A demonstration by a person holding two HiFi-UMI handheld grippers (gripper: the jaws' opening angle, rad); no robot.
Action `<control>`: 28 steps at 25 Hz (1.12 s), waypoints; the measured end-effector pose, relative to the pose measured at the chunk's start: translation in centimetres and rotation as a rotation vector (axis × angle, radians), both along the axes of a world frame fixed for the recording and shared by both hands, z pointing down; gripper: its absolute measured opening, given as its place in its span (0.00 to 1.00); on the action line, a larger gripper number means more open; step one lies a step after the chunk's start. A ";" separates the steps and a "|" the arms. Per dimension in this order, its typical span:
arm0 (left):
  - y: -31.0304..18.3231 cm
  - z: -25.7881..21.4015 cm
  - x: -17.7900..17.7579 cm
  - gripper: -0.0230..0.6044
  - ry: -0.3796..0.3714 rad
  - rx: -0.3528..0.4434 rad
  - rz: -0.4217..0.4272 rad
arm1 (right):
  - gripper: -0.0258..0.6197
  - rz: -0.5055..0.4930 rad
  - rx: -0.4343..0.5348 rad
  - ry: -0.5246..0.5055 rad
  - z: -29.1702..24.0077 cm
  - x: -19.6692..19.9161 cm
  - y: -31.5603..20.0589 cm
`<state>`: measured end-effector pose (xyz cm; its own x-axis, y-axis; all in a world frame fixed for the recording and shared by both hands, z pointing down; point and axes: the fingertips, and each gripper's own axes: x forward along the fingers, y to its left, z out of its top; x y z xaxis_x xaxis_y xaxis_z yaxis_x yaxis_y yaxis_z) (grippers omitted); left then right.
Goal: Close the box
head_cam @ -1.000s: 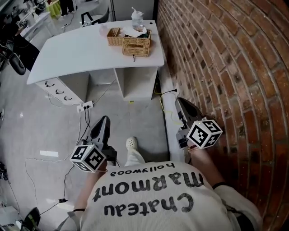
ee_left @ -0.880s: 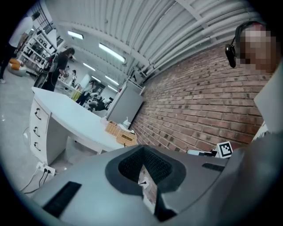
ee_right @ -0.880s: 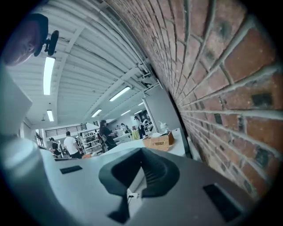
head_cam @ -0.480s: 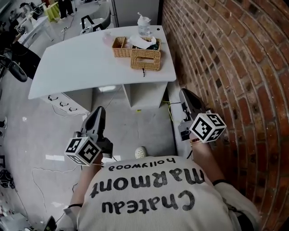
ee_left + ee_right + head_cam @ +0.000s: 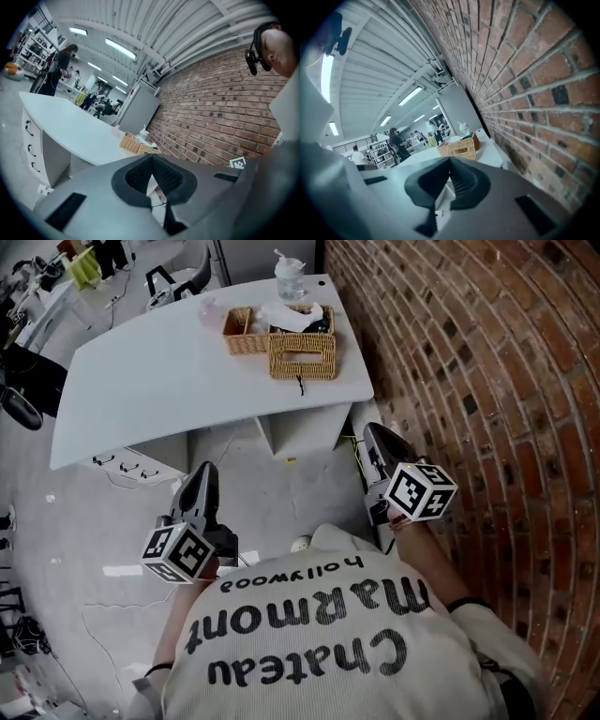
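A woven wicker box (image 5: 302, 354) stands on the white table (image 5: 159, 371) near its right end, by the brick wall. It has a slot in its top and a dark pull hanging at its front. The same box shows far off in the left gripper view (image 5: 137, 146) and the right gripper view (image 5: 461, 147). My left gripper (image 5: 204, 472) is held over the floor well short of the table, shut and empty (image 5: 151, 159). My right gripper (image 5: 373, 434) is close to the wall below the table's right corner, also shut with nothing in it (image 5: 450, 164).
A smaller open wicker basket (image 5: 244, 331), white paper (image 5: 286, 317) and a clear plastic cup (image 5: 290, 277) stand behind the box. The brick wall (image 5: 487, 381) runs along the right. Drawers (image 5: 122, 463) and cables (image 5: 103, 615) lie under and before the table. People stand far off.
The person has walked toward the table, and both grippers have come forward with them. The table and box now look nearer and larger. Both grippers have stayed shut.
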<state>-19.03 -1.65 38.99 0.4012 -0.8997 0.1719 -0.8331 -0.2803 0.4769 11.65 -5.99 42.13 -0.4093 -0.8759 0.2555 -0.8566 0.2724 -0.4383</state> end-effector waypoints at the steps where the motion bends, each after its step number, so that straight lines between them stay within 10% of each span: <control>1: -0.3 0.4 0.0 0.04 0.011 -0.006 0.003 | 0.04 0.010 -0.027 0.013 1.0 0.3 -0.3; 20: -13.6 0.0 -3.0 0.04 0.032 0.013 -0.160 | 0.05 -0.085 -0.125 0.005 5.0 1.6 -19.3; 28: -17.5 0.6 -3.7 0.04 0.018 -0.008 -0.218 | 0.26 -0.270 -0.241 0.029 9.7 -0.5 -24.0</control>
<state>-22.74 -19.20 39.54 0.2002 -0.9642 0.1736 -0.8648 -0.0907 0.4938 11.11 -30.00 51.81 -0.6071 -0.6504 0.4565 -0.7809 0.3820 -0.4942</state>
